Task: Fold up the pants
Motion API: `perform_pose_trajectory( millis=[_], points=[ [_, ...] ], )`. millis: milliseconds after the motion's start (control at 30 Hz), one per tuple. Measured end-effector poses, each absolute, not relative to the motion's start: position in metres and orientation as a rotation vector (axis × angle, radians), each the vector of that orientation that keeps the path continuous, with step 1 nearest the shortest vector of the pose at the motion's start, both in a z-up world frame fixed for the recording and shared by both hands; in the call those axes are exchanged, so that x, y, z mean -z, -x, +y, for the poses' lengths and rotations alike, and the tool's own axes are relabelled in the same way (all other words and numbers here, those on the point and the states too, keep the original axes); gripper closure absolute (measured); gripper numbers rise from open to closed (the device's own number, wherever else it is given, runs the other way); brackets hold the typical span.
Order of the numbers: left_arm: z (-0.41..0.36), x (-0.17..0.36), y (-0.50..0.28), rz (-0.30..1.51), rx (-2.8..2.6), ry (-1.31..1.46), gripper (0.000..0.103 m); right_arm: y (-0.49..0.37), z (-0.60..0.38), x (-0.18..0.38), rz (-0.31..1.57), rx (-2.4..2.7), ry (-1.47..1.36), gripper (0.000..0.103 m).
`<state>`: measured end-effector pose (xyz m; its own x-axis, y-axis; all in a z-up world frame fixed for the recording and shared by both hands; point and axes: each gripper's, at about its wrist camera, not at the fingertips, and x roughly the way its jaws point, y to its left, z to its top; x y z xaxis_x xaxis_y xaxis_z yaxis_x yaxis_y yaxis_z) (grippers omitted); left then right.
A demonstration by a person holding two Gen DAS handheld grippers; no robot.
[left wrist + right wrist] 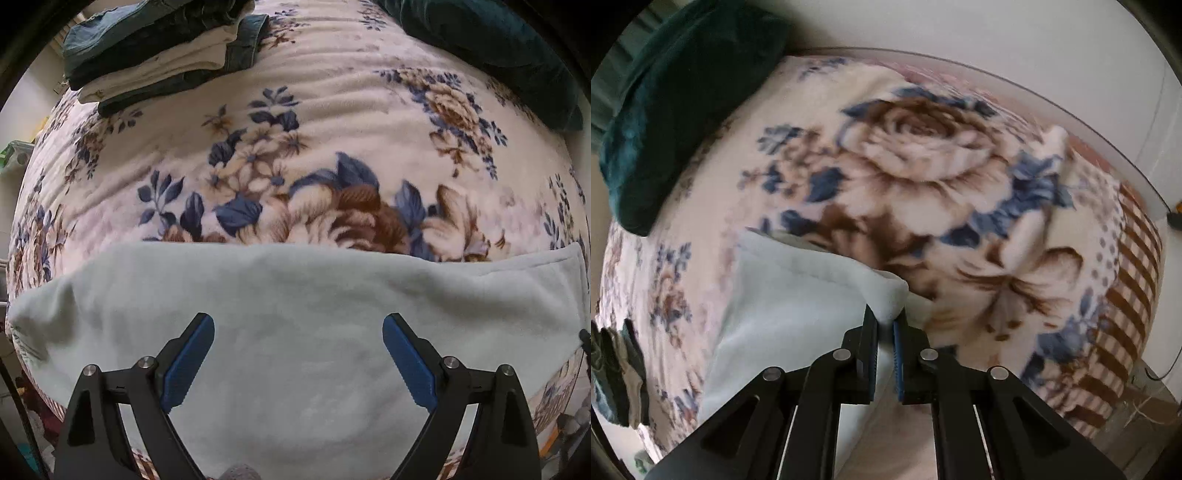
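Note:
Pale mint fleece pants [295, 295] lie spread flat across the near part of a floral blanket [295, 147]. My left gripper [298, 325] hovers over the middle of the pants, jaws wide open and empty. In the right wrist view the pants [783, 306] lie to the left, and my right gripper [885, 317] is shut on their raised corner edge, which bunches up between the blue pads [898, 354].
A stack of folded dark green and cream clothes [159, 51] sits at the far left of the bed; it also shows in the right wrist view [617, 376]. A dark teal pillow [491, 48] lies far right. A white wall [1034, 55] borders the bed.

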<state>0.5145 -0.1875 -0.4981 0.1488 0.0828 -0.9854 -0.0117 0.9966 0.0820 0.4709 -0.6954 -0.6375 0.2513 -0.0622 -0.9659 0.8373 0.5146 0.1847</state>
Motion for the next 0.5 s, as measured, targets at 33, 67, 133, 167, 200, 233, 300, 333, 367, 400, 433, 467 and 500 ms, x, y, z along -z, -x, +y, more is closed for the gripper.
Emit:
perform_pose_trajectory(
  millis=[33, 67, 133, 167, 200, 233, 300, 333, 367, 400, 433, 467, 500],
  points=[
    [-0.187, 0.501, -0.514, 1.424, -0.077, -0.066, 0.01, -0.469, -0.699, 0.649, 1.191, 0.71, -0.854, 0.095],
    [-0.184, 0.502, -0.514, 1.428, -0.087, -0.063, 0.01, -0.469, -0.7, 0.664, 1.242, 0.686, -0.883, 0.095],
    [-0.176, 0.499, -0.512, 1.423, -0.105, -0.052, 0.01, -0.472, -0.702, 0.688, 1.349, 0.664, -0.914, 0.086],
    [-0.171, 0.496, -0.51, 1.413, -0.114, -0.046, 0.01, -0.472, -0.702, 0.689, 1.362, 0.662, -0.928, 0.082],
    [-0.166, 0.492, -0.509, 1.405, -0.12, -0.039, 0.01, -0.472, -0.702, 0.686, 1.37, 0.656, -0.947, 0.07],
    [-0.158, 0.485, -0.506, 1.396, -0.135, -0.029, 0.01, -0.472, -0.7, 0.681, 1.369, 0.647, -0.953, 0.051],
    [-0.144, 0.474, -0.5, 1.385, -0.153, -0.002, 0.01, -0.472, -0.683, 0.657, 1.362, 0.608, -0.93, 0.035],
    [-0.132, 0.465, -0.496, 1.376, -0.169, 0.02, 0.01, -0.472, -0.674, 0.646, 1.364, 0.59, -0.906, 0.035],
    [-0.119, 0.456, -0.492, 1.368, -0.192, 0.04, 0.01, -0.477, -0.657, 0.633, 1.378, 0.551, -0.865, 0.035],
    [-0.11, 0.45, -0.489, 1.364, -0.207, 0.053, 0.01, -0.485, -0.636, 0.621, 1.393, 0.497, -0.818, 0.035],
    [-0.094, 0.443, -0.485, 1.357, -0.231, 0.079, 0.01, -0.491, -0.619, 0.613, 1.397, 0.451, -0.796, 0.035],
    [-0.082, 0.438, -0.482, 1.351, -0.251, 0.097, 0.01, -0.502, -0.595, 0.604, 1.403, 0.382, -0.774, 0.035],
    [-0.065, 0.435, -0.479, 1.351, -0.278, 0.12, 0.01, -0.515, -0.569, 0.6, 1.425, 0.313, -0.751, 0.035]
  ],
)
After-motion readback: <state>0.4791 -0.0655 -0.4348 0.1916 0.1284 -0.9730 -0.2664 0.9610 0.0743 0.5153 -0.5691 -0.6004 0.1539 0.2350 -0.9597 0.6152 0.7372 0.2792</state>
